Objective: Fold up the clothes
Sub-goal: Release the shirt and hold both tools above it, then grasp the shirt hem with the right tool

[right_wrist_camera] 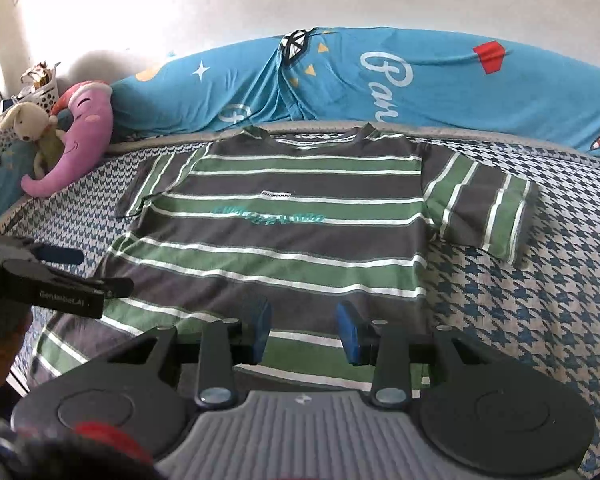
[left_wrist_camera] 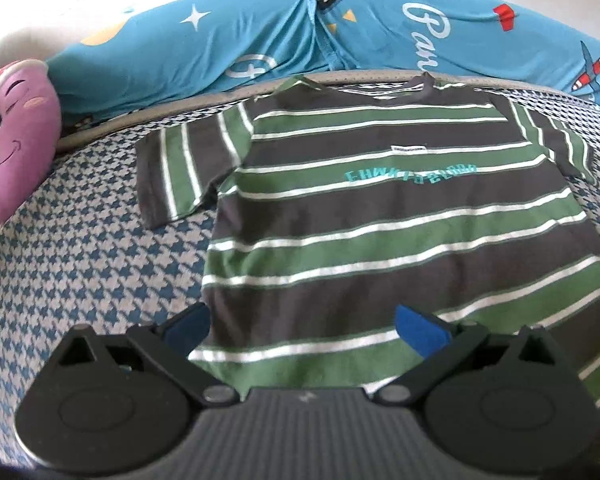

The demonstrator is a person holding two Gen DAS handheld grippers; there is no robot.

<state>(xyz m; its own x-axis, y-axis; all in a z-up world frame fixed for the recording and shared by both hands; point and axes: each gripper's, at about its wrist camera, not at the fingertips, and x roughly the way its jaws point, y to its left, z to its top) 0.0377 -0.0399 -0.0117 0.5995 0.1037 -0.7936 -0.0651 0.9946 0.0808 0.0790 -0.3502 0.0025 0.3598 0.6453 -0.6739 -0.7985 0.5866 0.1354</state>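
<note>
A bed cover (left_wrist_camera: pixel 80 264) in blue-and-white houndstooth fills the scene, with a long blue printed pillow (left_wrist_camera: pixel 228 40) along its far edge and a purple plush (left_wrist_camera: pixel 16 136) at the far left. The striped T-shirt (left_wrist_camera: pixel 364 216) lies flat in the middle, collar far, both sleeves spread. The left gripper (left_wrist_camera: pixel 300 324) hovers over the near-left hem, fingers spread wide. The right gripper (right_wrist_camera: pixel 305 330) sits above the near hem, jaws parted, nothing between them
</note>
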